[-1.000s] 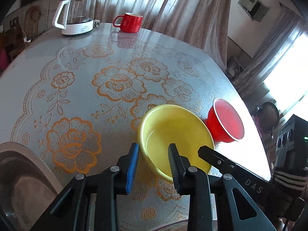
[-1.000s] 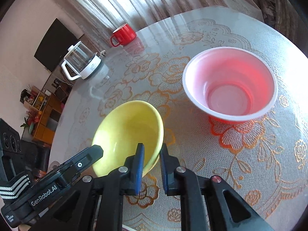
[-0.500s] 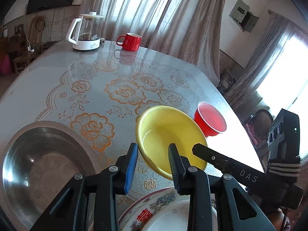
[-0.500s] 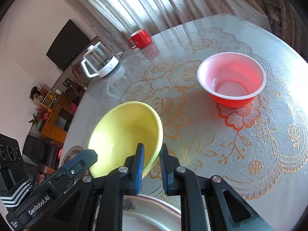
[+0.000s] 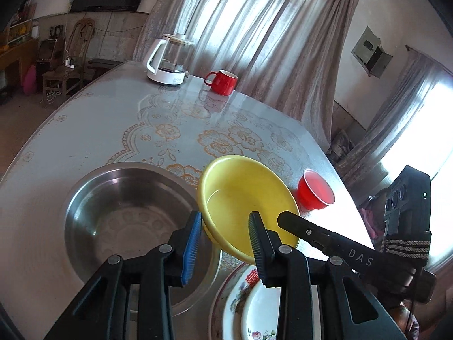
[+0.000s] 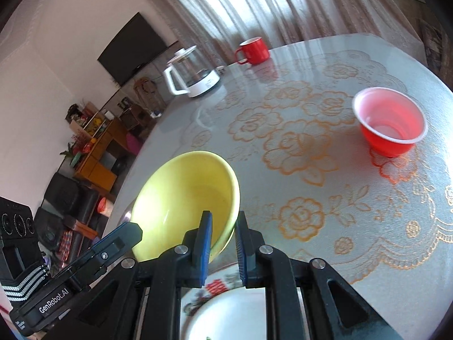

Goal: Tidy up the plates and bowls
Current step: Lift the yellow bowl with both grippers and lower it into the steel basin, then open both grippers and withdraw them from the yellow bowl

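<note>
A yellow bowl [image 5: 246, 195] is held up above the table; it also shows in the right wrist view [image 6: 184, 198]. Both grippers are clamped on its near rim. My left gripper [image 5: 225, 235] has one finger inside and one outside. My right gripper [image 6: 222, 235] is shut on the rim. Below lie a large steel bowl [image 5: 124, 215] at the left and a patterned plate [image 5: 254, 303] with a white plate on it; the plate also shows in the right wrist view [image 6: 223, 308]. A red plastic bowl [image 5: 317, 192] stands on the table at the right, also visible in the right wrist view [image 6: 390, 121].
A round table with a floral cloth [image 5: 175, 130] holds a white glass kettle [image 5: 170, 59] and a red mug [image 5: 222, 82] at the far side. Curtains hang behind. The table edge runs close at the right [image 5: 351, 198].
Both grippers have lifted the yellow bowl and carried it back toward the near side. The steel bowl and patterned plate have come into view beneath; the red bowl has receded.
</note>
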A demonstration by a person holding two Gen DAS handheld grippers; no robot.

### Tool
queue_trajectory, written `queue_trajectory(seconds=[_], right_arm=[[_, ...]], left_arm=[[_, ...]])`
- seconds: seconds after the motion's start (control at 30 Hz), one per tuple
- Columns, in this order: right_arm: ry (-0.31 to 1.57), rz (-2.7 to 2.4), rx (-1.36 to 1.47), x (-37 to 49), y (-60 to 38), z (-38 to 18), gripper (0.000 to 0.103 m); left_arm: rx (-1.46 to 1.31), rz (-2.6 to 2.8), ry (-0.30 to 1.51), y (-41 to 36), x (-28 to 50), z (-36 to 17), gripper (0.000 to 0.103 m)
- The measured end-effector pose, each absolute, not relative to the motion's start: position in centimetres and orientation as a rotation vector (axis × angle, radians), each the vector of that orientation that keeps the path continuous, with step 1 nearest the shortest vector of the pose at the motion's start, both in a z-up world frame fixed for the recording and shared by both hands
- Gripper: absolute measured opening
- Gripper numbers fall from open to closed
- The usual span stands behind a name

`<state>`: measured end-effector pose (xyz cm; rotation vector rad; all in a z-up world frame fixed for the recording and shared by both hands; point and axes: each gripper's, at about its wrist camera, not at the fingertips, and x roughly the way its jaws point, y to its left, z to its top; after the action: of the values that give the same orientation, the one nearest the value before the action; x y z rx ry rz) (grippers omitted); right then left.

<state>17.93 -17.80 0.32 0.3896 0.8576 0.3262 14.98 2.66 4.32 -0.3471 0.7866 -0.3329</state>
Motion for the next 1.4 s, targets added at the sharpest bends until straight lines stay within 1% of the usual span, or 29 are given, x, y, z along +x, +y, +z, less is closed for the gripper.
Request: queue_trajectory(seconds=[0.3, 0.53, 0.87, 1.07, 1.2, 1.4], right_arm=[[0.881, 0.443, 0.324, 18.1, -11.7, 0.6, 0.015], [0.946, 0.479, 0.29, 19.2, -8.7, -1.3, 0.016], [1.008, 0.485, 0.257, 20.1, -6.9, -3.4, 0.019], [0.995, 0.487, 0.236, 19.7, -6.7, -3.0, 0.025], [0.978, 0.468, 0.222, 19.2, -6.9, -2.7, 0.027], [0.951, 0.465, 0.235, 18.3, -7.7, -1.9, 0.027]], left_arm=[[-0.397, -0.233, 0.78, 7.8, 14.0, 3.7, 0.033], [-0.42, -0.179, 0.814, 10.2, 13.6, 1.6, 0.033], [-0.421, -0.133, 0.88, 10.7, 14.4, -1.1, 0.034], [-0.404, -0.121, 0.854, 10.7, 14.0, -0.8, 0.036], [-0.408, -0.114, 0.86, 10.9, 13.9, -0.9, 0.036], [-0.411, -0.115, 0.837, 10.7, 13.5, -0.2, 0.036]])
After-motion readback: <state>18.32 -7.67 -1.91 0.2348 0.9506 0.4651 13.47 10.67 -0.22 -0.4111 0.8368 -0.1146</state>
